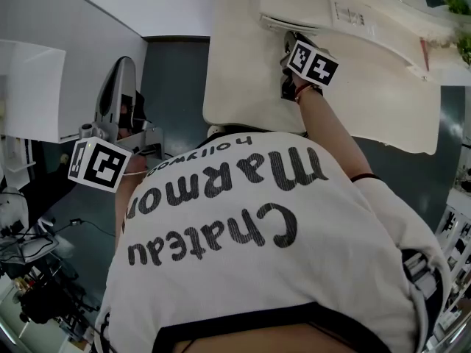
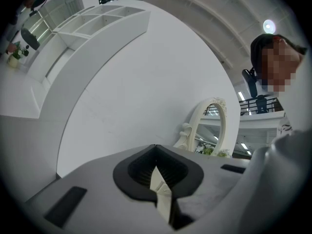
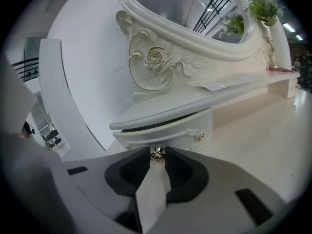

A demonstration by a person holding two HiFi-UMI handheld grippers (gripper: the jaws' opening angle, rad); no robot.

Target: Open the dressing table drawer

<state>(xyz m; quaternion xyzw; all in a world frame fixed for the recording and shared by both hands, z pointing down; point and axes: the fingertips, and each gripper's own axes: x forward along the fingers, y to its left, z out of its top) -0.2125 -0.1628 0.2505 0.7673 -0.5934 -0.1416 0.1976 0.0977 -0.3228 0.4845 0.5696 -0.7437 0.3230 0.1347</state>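
The cream dressing table (image 1: 368, 101) carries a small white drawer (image 3: 168, 132) under a raised shelf. There is a dark gap between the drawer front and the shelf above it. My right gripper (image 3: 157, 152) is shut on the drawer's little gold knob (image 3: 157, 155), which sits pinched between the tips of the black pads; in the head view the right gripper (image 1: 289, 68) reaches in at the shelf's left end. My left gripper (image 2: 156, 150) is held off to the left, away from the table, pointing at a white wall, jaws together with nothing in them.
An ornate oval mirror (image 3: 195, 13) with carved roses stands on the shelf above the drawer. A second gold knob (image 3: 199, 137) sits to the right of the held one. A white cabinet (image 1: 44, 87) lies beside the left gripper (image 1: 120, 94); cables and gear (image 1: 29, 271) lie at the lower left.
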